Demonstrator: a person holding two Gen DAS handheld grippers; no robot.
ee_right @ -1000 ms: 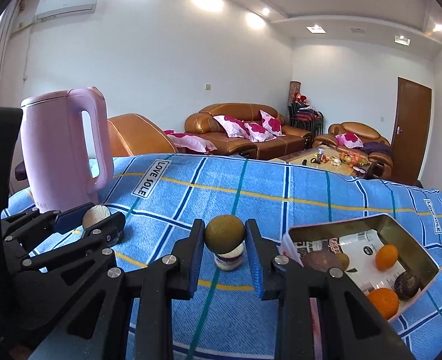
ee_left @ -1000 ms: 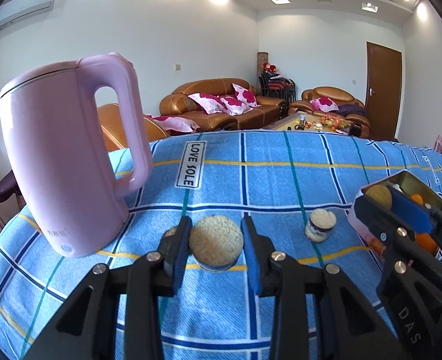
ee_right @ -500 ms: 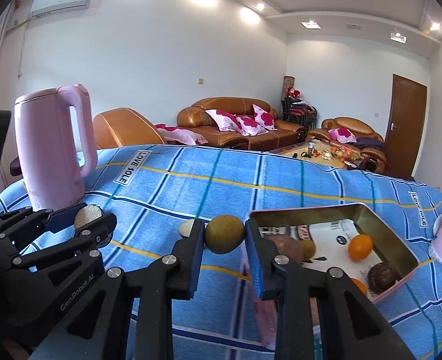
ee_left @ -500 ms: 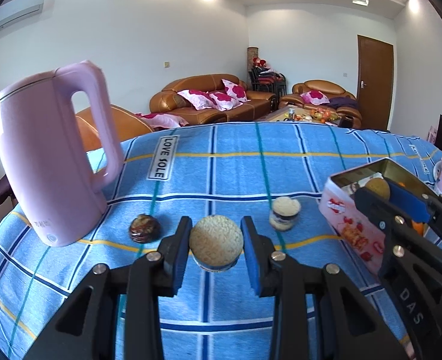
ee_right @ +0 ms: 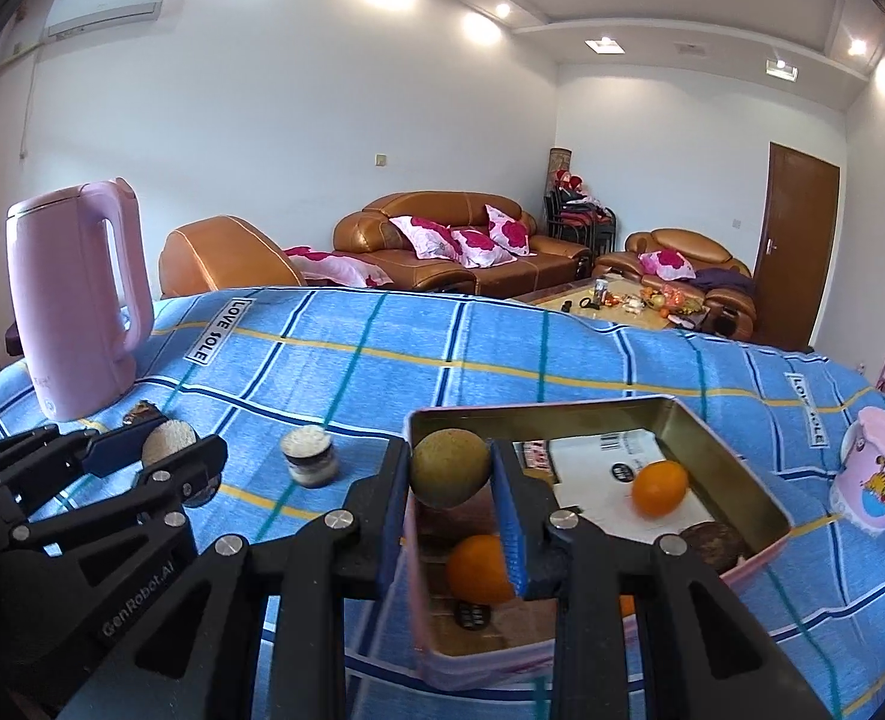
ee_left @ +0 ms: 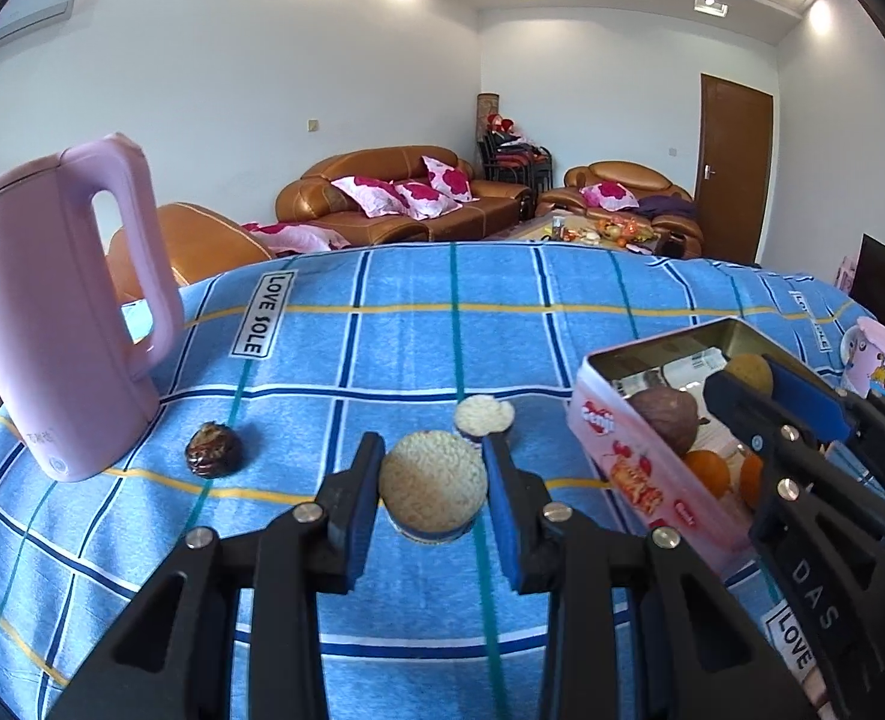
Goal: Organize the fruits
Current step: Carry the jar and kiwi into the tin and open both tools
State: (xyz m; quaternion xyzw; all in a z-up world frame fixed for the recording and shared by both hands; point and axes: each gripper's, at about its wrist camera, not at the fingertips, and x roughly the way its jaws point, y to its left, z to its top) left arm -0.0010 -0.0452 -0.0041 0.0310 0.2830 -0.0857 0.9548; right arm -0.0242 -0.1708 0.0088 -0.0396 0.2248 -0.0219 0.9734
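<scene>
Now both my grippers have swung across toward the tin (ee_right: 724, 468), right gripper (ee_right: 449, 483) clamping a greenish fruit (ee_right: 449, 474) over it, left gripper (ee_left: 433, 492) clamping a pale round fruit (ee_left: 433, 489) short above the desk (ee_left: 394, 354).

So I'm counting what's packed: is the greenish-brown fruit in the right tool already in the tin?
Not yet. The greenish-brown fruit is clamped in the right tool, held above the tin.
</scene>
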